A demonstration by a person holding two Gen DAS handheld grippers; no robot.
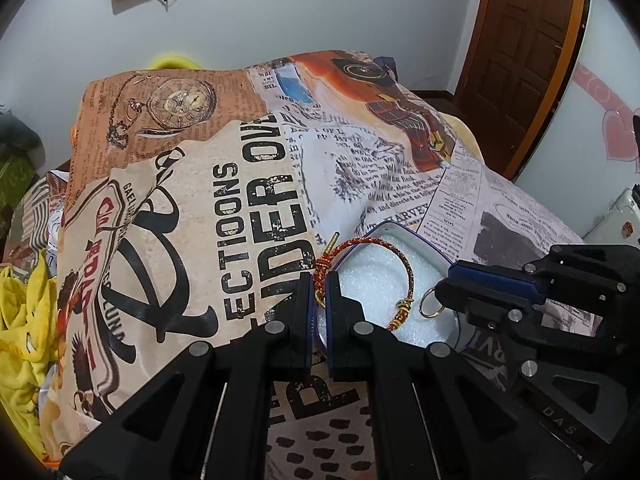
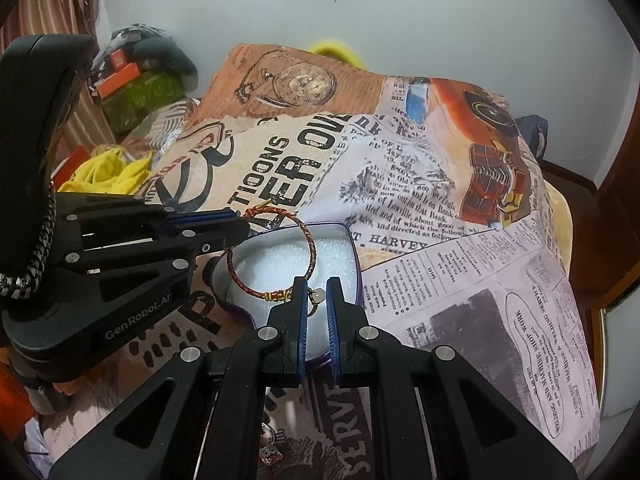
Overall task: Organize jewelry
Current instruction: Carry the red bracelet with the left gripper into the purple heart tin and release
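A red-and-gold braided cord bracelet (image 1: 394,253) hangs over an open purple-rimmed tin box (image 1: 436,256) lined with white foam. My left gripper (image 1: 319,280) is shut on the bracelet's knotted end at the box's left rim. My right gripper (image 2: 317,289) is shut on a thin gold ring (image 2: 312,309) with a pale bead, held just above the foam next to the bracelet's gold clasp (image 2: 276,294). In the left wrist view the ring (image 1: 431,302) hangs from the right gripper's tips. The bracelet (image 2: 310,240) arcs across the box (image 2: 356,256) in the right wrist view.
The box sits on a newspaper-print cloth (image 1: 224,208) draped over a raised surface. Yellow fabric (image 1: 24,304) lies at the left. A small trinket (image 2: 272,454) lies on the cloth below my right gripper. A brown door (image 1: 520,52) stands at the right.
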